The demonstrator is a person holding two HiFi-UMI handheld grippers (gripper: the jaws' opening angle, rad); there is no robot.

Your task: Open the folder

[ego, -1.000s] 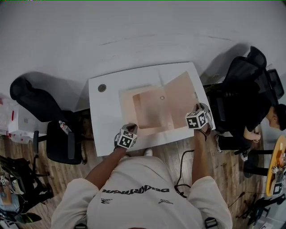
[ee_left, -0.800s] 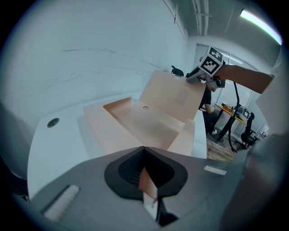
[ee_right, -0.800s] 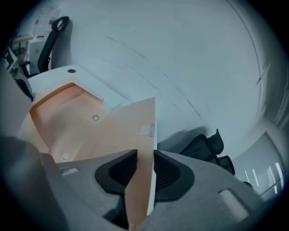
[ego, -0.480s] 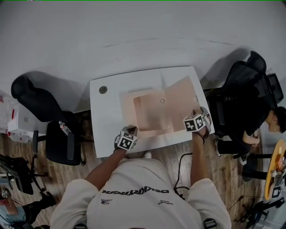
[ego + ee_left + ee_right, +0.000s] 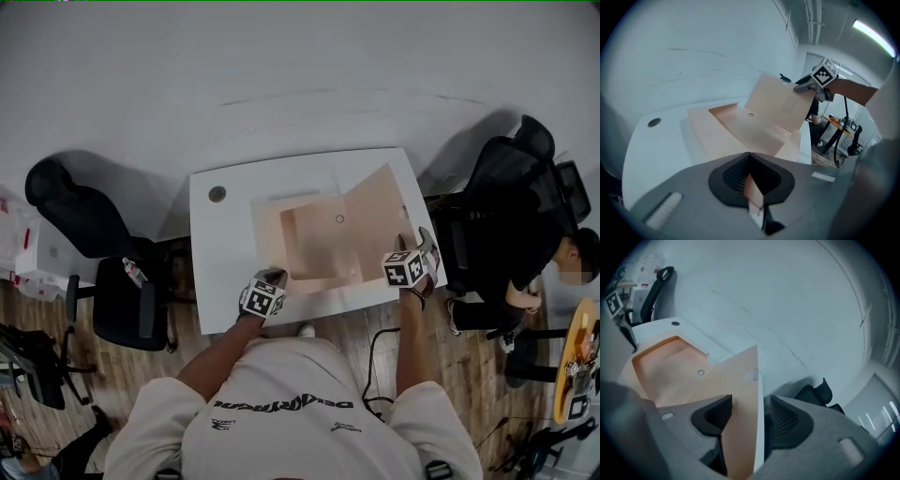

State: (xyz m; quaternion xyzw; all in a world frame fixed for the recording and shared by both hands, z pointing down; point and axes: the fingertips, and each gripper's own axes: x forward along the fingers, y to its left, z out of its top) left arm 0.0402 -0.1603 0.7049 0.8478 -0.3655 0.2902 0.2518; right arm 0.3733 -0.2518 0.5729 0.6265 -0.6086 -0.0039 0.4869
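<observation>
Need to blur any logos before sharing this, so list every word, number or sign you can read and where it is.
Nothing reads clearly.
Shirt: one line of dark print, upside down here, too blurred to read; two smaller marks below it, too small.
Left cube and right cube: black-and-white square patterns, no words.
Small tag on the folder: too small to read.

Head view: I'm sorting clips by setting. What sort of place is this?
Most likely an office or workroom: a white desk with a cable hole, a folder on it, a black swivel chair on the left and another black chair on the right.
</observation>
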